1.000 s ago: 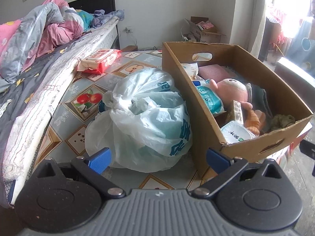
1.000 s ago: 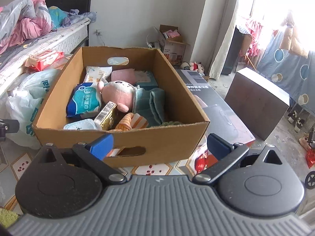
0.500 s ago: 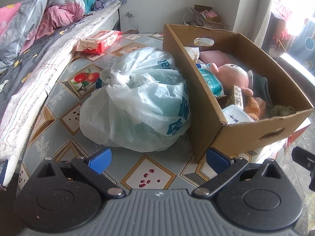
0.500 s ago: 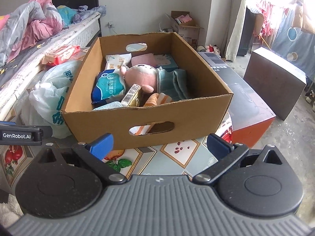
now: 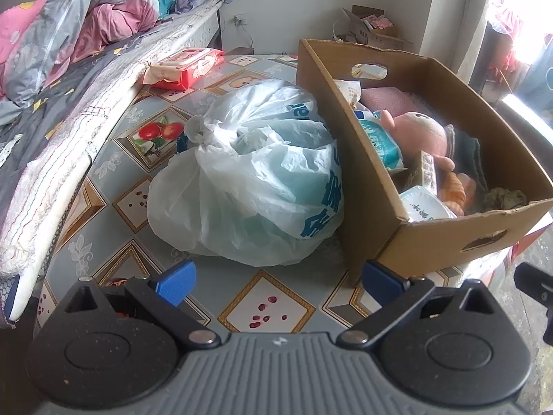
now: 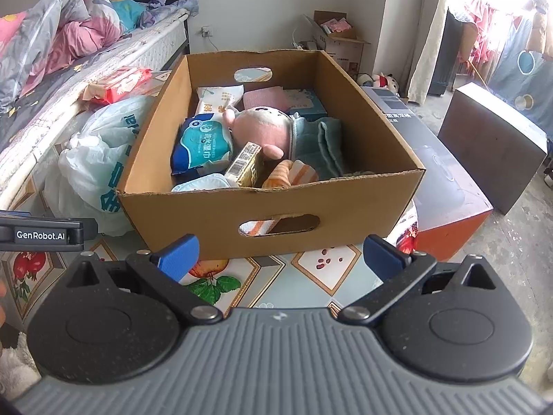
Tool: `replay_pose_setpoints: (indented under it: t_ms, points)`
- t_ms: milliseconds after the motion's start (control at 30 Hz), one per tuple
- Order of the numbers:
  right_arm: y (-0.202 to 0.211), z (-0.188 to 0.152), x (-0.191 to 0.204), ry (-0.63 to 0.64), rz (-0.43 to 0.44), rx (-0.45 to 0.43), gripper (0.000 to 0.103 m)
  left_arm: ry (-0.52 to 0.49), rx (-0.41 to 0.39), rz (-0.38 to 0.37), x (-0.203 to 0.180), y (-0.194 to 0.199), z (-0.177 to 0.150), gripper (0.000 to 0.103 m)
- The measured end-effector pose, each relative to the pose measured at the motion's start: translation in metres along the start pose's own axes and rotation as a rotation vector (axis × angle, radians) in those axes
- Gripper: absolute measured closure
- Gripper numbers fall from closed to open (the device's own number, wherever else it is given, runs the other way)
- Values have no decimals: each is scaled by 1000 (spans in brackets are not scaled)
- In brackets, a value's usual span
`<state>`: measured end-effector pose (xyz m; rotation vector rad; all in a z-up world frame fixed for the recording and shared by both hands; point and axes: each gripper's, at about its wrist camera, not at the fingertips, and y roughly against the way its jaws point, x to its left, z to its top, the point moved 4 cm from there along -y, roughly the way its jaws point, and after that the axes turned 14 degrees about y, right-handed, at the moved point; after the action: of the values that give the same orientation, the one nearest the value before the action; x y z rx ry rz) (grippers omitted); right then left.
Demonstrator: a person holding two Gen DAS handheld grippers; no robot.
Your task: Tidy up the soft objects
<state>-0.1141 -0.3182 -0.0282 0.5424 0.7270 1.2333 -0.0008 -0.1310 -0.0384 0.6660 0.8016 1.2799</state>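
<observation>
both hand-held grippers wide, empty; tied plastic bag touching cardboard box

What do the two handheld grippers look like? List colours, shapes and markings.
Both look alike. The left gripper and right gripper each have a ribbed grey body, two round black housings, black linkage arms with silver pivot pins, and blue pads on the fingers. In the right wrist view, the left gripper's black side reads "GenRobot.AI" in white.
</observation>
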Motion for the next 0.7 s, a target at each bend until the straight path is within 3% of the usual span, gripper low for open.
replay_pose_setpoints:
  t_ms: [700]
  points:
    - [0,2,3,39,-20,18,1,-30,17,18,-6,-5,-2,1]
